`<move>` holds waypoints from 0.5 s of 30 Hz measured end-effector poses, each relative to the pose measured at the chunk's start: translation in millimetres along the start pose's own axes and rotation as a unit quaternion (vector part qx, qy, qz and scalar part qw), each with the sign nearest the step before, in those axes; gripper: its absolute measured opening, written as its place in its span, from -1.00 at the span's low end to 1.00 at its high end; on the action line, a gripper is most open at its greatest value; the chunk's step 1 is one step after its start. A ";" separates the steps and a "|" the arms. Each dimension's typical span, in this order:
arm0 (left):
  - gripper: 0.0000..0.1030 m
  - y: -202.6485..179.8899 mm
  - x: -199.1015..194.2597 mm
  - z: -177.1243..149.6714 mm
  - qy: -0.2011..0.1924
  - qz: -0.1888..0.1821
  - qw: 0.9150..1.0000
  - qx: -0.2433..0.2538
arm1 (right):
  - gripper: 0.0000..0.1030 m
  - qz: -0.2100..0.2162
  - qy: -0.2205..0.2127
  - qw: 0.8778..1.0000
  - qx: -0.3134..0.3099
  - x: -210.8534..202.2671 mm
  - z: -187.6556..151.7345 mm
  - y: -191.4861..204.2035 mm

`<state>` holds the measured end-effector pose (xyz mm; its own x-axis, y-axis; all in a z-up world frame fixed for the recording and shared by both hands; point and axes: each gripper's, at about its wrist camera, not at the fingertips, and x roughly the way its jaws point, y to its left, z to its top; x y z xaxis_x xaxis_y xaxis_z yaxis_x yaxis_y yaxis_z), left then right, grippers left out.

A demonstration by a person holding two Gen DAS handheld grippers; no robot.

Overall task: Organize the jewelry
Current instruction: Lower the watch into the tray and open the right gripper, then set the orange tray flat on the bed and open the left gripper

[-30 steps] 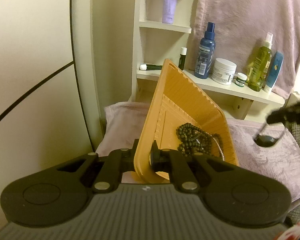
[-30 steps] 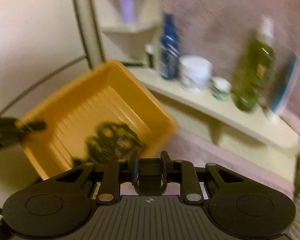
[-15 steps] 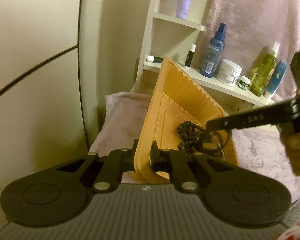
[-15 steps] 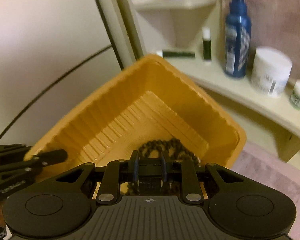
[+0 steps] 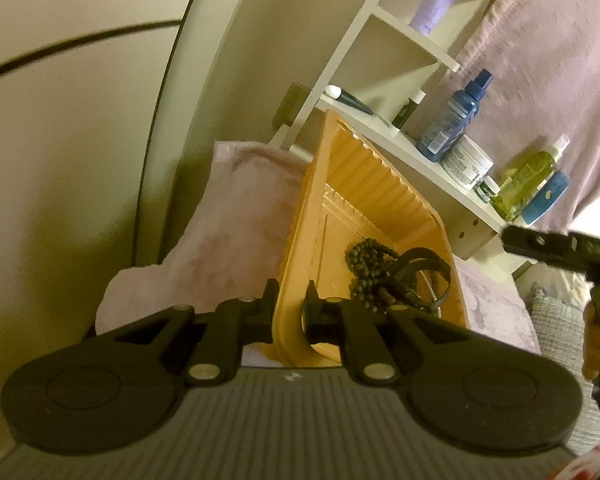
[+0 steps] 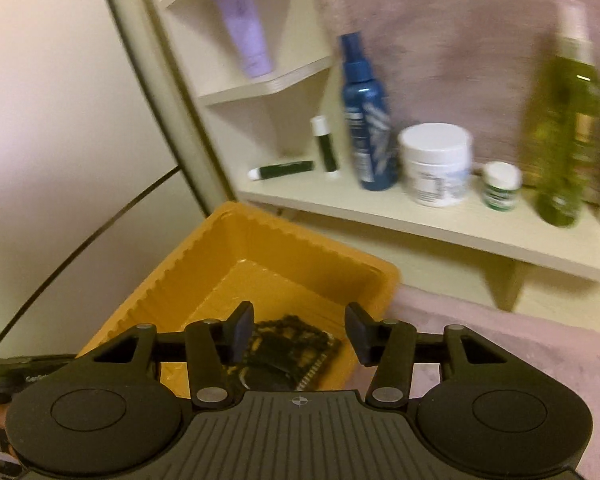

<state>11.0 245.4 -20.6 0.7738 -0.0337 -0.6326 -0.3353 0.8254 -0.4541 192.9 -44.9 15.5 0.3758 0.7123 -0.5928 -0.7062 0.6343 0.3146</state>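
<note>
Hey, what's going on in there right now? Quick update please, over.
Left gripper clamped on the orange tray rim. Right gripper opening, nothing between its jaws. Dark bead necklace and black watch lie in the tray. Nothing in the way.

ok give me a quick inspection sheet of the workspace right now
surface: pink blanket under the tray
job's things: orange tray tilted, holding dark bead necklace and black watch
clutter: blue spray bottle, white jar, green bottle, purple tube on the shelf
grippers: left gripper jaws clamped on the tray rim; right gripper jaws opening, nothing between them
cables: nothing seen
surroundings: cream wall
</note>
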 end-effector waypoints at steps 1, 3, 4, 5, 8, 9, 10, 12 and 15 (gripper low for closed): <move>-0.81 4.7 2.1 0.1 0.003 -0.007 1.000 -0.008 | 0.00 -0.002 -0.002 1.000 0.006 -4.3 -3.7 -1.6; -0.76 16.1 5.5 0.0 0.008 -0.024 0.999 -0.031 | 0.00 -0.008 -0.004 1.000 0.016 -10.4 -9.3 -4.1; -0.71 22.0 5.8 -0.9 0.008 -0.033 0.999 -0.042 | 0.00 -0.016 -0.010 1.000 0.022 -14.8 -12.4 -5.9; -0.50 26.6 6.0 -1.1 0.006 -0.039 0.998 -0.049 | 0.00 -0.024 -0.015 0.999 0.029 -18.6 -15.5 -7.5; -0.30 41.4 7.5 -1.8 0.004 -0.055 0.995 -0.079 | 0.00 -0.031 -0.020 0.998 0.050 -25.5 -22.6 -11.5; -0.30 46.4 5.8 -2.0 0.000 -0.058 0.994 -0.089 | 0.00 -0.033 -0.023 0.998 0.057 -27.5 -24.7 -12.9; -0.30 50.3 3.0 -2.2 -0.005 -0.061 0.994 -0.095 | 0.01 -0.034 -0.027 0.997 0.063 -30.3 -27.1 -13.9; -0.27 54.7 -4.0 -1.5 -0.015 -0.056 0.993 -0.101 | 0.01 -0.035 -0.028 0.996 0.072 -36.4 -33.2 -15.4; -0.20 55.0 -21.9 -0.7 -0.041 -0.033 0.994 -0.091 | 0.03 -0.041 -0.027 0.995 0.084 -47.4 -45.3 -16.6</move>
<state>-24.7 291.1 -32.1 0.8364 -0.0313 -0.5472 -0.3688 0.7065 -0.6041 159.7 -102.8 4.8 0.4638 0.6680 -0.5820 -0.5628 0.7295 0.3888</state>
